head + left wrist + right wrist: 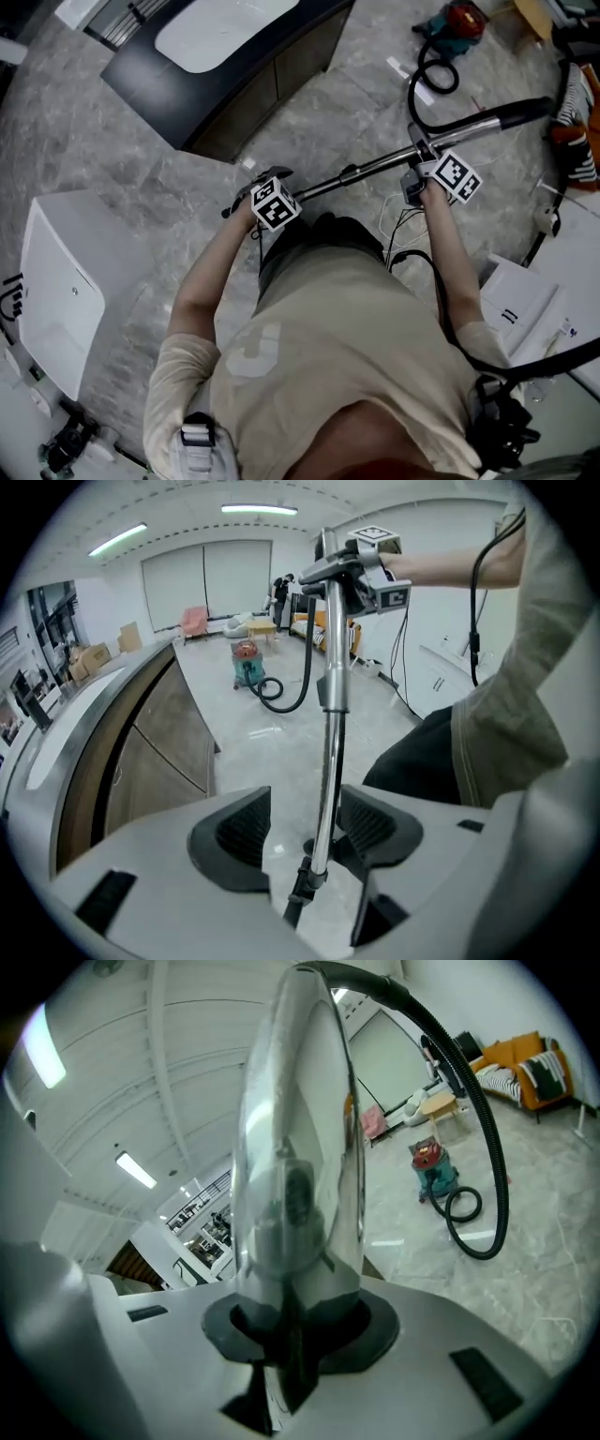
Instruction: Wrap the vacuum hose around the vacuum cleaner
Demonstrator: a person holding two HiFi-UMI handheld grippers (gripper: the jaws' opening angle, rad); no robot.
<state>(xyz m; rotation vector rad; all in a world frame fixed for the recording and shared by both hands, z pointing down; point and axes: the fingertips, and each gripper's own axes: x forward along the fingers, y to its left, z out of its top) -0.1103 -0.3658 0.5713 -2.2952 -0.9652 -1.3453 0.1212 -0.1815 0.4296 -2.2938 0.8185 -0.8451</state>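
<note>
A chrome vacuum wand [375, 169] runs across in front of the person, from lower left to upper right. My left gripper [258, 187] is at its lower end. In the left gripper view the jaws [305, 832] stand open around the wand [330, 733], which is near the right pad and apart from the left one. My right gripper [419, 157] is shut on the wand [295, 1147] farther up. A black hose [410, 94] curves from the wand's handle end over the floor to the red and teal vacuum cleaner [461, 19], which stands far off.
A dark counter with a white top [216, 84] stands ahead on the left. A white cabinet [56, 291] is low on the left, and white boxes [516, 300] are on the right. Thin cables [398, 216] lie by the person's legs. The floor is grey marble.
</note>
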